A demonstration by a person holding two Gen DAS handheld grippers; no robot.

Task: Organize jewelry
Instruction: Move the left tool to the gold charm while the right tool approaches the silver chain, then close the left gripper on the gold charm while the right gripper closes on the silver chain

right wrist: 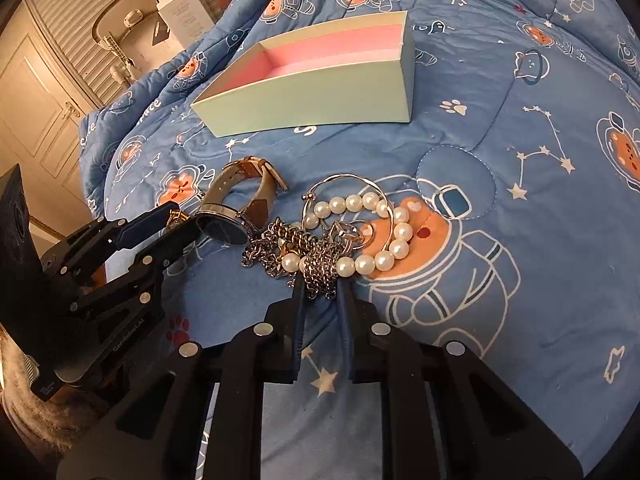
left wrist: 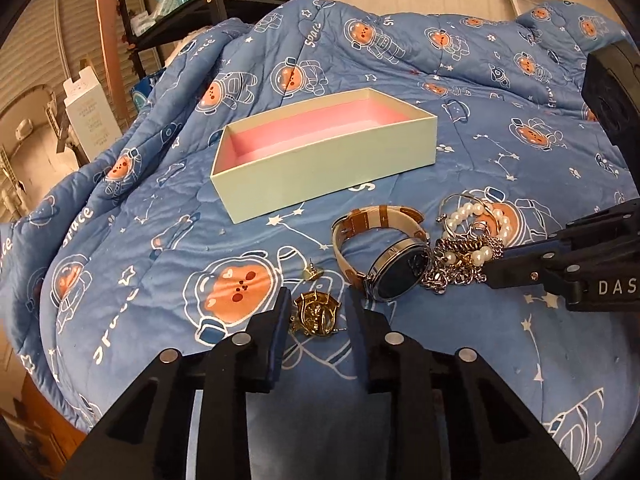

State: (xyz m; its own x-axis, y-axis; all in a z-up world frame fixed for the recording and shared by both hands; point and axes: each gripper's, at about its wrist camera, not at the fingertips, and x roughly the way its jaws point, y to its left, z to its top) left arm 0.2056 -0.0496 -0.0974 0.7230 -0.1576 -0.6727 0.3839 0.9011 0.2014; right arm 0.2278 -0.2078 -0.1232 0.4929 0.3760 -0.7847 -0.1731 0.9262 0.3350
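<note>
**Jaws poised on both sides of the jewelry heap**

Jaws of the left gripper [left wrist: 318, 312] stood apart around the gold brooch [left wrist: 316, 314], not visibly pinching it. From the left wrist, the empty pink-lined box [left wrist: 320, 160] lay well beyond, with the watch [left wrist: 384, 252] just beside the brooch and a small gold earring [left wrist: 313, 273] close by.

From the right wrist, the right gripper [right wrist: 321, 294] held its jaws narrowly apart around the silver chain [right wrist: 296, 256], tangled with the pearl bracelet [right wrist: 360, 232] and ring [right wrist: 347, 232]. Closing low on the chain alone seemed wise; the tangle would likely drag its neighbours across the soft quilt [right wrist: 520, 100].
</note>
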